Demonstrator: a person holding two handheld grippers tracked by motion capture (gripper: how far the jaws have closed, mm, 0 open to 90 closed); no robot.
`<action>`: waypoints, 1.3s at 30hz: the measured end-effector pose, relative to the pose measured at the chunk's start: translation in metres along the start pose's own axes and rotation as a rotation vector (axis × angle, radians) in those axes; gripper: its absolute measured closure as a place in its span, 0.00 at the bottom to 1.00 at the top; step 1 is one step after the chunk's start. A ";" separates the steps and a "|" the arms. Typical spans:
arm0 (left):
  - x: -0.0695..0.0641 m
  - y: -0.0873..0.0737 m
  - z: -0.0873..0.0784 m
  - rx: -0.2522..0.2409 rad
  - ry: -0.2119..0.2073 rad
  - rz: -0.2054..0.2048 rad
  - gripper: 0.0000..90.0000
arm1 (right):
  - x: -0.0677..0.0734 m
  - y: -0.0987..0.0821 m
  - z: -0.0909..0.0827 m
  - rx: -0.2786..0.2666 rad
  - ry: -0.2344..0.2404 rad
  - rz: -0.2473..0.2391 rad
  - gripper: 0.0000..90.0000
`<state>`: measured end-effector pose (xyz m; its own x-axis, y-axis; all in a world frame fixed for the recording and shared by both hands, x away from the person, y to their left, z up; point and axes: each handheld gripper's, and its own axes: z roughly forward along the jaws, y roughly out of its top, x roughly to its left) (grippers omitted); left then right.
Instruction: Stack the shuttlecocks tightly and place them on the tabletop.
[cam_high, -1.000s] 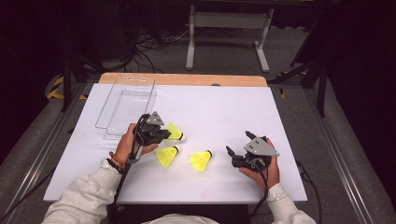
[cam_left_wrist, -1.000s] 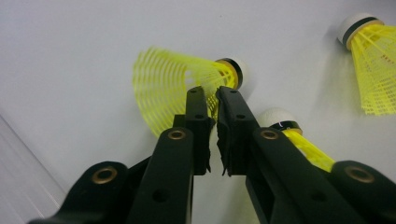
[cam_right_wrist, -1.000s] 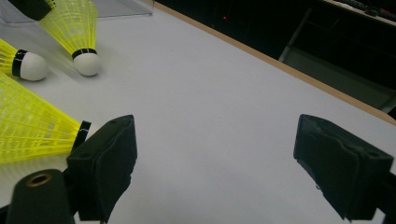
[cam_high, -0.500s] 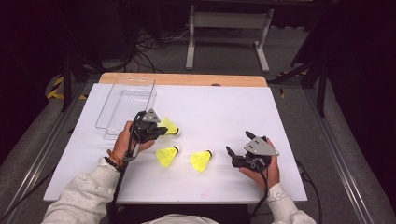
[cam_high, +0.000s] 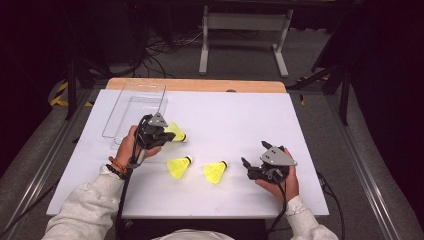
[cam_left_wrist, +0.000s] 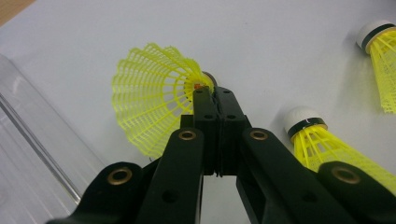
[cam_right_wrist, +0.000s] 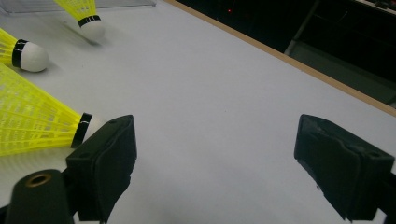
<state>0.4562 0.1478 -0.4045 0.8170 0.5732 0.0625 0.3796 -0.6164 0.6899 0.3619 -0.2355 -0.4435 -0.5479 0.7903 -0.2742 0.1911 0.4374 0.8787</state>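
The left tool (cam_high: 172, 134) is clenched on the skirt rim of a shuttlecock (cam_left_wrist: 152, 105), which sits just beside the clear tray (cam_high: 132, 107). Two more shuttlecocks (cam_high: 179, 166) lie on the bench (cam_high: 240, 115), farther from the tray. The right tool (cam_right_wrist: 215, 154) is released, its jaws wide apart with nothing between them, well apart from the tray.
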 end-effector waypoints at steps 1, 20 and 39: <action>0.000 0.000 0.000 0.001 0.002 -0.004 0.99 | 0.000 0.000 0.000 0.000 0.002 -0.002 0.15; -0.006 0.015 0.007 0.037 0.041 0.064 0.94 | 0.001 -0.002 0.005 0.037 0.018 -0.018 0.14; -0.009 0.039 0.019 0.042 0.070 0.147 0.99 | 0.001 -0.003 0.005 0.044 0.027 -0.022 0.14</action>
<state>0.4719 0.1085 -0.3920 0.8337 0.5100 0.2116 0.2770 -0.7178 0.6388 0.3649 -0.2339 -0.4484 -0.5738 0.7689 -0.2820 0.2143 0.4733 0.8545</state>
